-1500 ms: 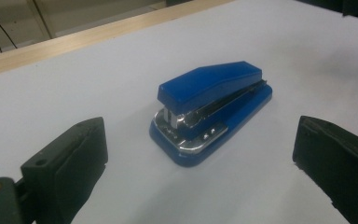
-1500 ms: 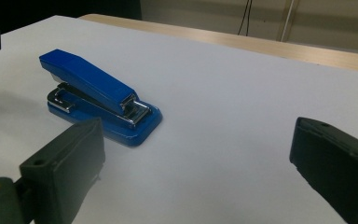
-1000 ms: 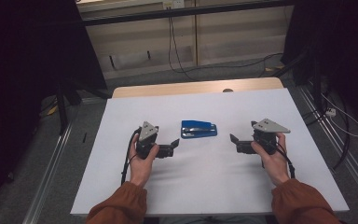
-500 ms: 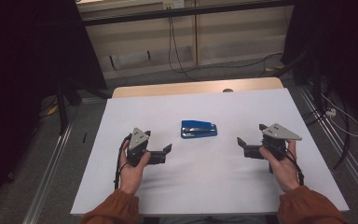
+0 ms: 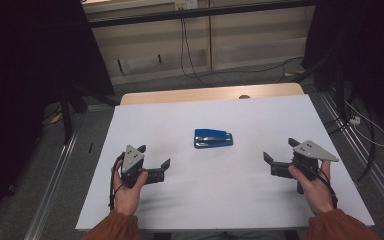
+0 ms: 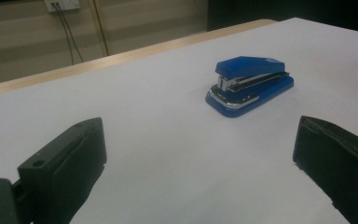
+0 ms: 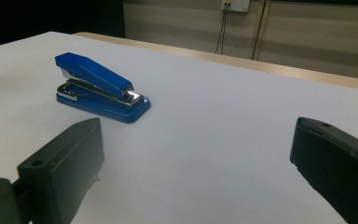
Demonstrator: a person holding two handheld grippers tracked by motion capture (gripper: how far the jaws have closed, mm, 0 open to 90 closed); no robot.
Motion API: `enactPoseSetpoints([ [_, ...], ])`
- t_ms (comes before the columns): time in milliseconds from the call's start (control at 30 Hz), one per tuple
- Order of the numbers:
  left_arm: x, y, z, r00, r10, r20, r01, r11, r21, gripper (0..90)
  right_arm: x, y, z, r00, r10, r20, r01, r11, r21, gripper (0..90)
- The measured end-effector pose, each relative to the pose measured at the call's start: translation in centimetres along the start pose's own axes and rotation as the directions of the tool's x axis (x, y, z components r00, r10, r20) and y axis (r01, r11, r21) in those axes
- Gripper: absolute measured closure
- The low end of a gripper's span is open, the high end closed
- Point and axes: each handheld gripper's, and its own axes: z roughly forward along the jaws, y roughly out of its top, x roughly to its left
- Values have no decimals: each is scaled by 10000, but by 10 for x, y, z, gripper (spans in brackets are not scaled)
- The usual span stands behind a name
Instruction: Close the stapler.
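White table (image 5: 210, 200) bears a blue stapler (image 5: 213, 138); left gripper (image 5: 166, 169) and right gripper (image 5: 269, 163) gape wide, empty.

Dim room, dark at both sides of the high view. The white table (image 5: 220, 200) is evenly lit, with no hard shadows. In the gripper views the stapler (image 6: 249, 84) is fairly sharp, with small glints on its metal; the near black jaws are soft and slightly blurred.

White-topped table (image 5: 280, 115), grey floor (image 5: 40, 185), dark curtains (image 5: 25, 60) behind.
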Motion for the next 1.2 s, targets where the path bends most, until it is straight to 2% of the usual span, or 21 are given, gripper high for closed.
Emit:
enactPoseSetpoints([
  [100,-1,-3,-5,9996,-180,-205,182,9998,102,28,-2,-3,-7,9999,108,85,-107,9999,-70,25],
  [167,-2,-5,-9,9994,-312,-114,314,9994,125,28,-4,-5,-12,9997,164,176,-162,9998,-98,24],
  [300,-5,-9,-15,9986,-457,-250,457,9990,-20,28,-7,-9,-21,9991,279,310,-275,9995,-126,20],
  [467,-6,-14,-24,9985,-482,-277,485,9988,103,28,-11,-13,-31,9984,359,444,-352,9992,-168,19],
  [633,-4,-17,-34,9968,-709,-373,709,9975,-20,28,-8,-17,-40,9981,421,449,-409,9988,-265,17],
  [700,-4,-19,-38,9962,-750,-433,750,9972,-5,28,-5,-18,-43,9985,291,472,-275,9990,-343,17],
  [767,-5,-21,-41,9966,-679,-473,678,9977,-30,28,-3,-20,-45,9985,300,453,-287,9992,-293,15],
  [867,-7,-23,-45,9961,-376,-799,389,9992,137,28,-1,-23,-46,9982,383,467,-376,9992,-153,14],
  [900,-8,-24,-45,9960,-489,-750,496,9987,72,28,-1,-25,-46,9981,435,444,-430,9990,-137,15],
  [933,-8,-24,-46,9964,-397,-754,414,9989,214,28,0,-26,-47,9980,408,481,-403,9991,-111,15],
  [1000,-8,-25,-49,9964,-400,-742,414,9990,180,28,1,-26,-47,9980,363,514,-358,9993,-111,14],
  [1100,-9,-25,-52,9938,-594,-941,592,9982,-45,29,1,-25,-47,9977,401,542,-390,9990,-216,14],
  [1200,-8,-24,-50,9949,-741,-685,738,9972,-67,29,0,-26,-45,9975,473,532,-462,9987,-208,15],
])
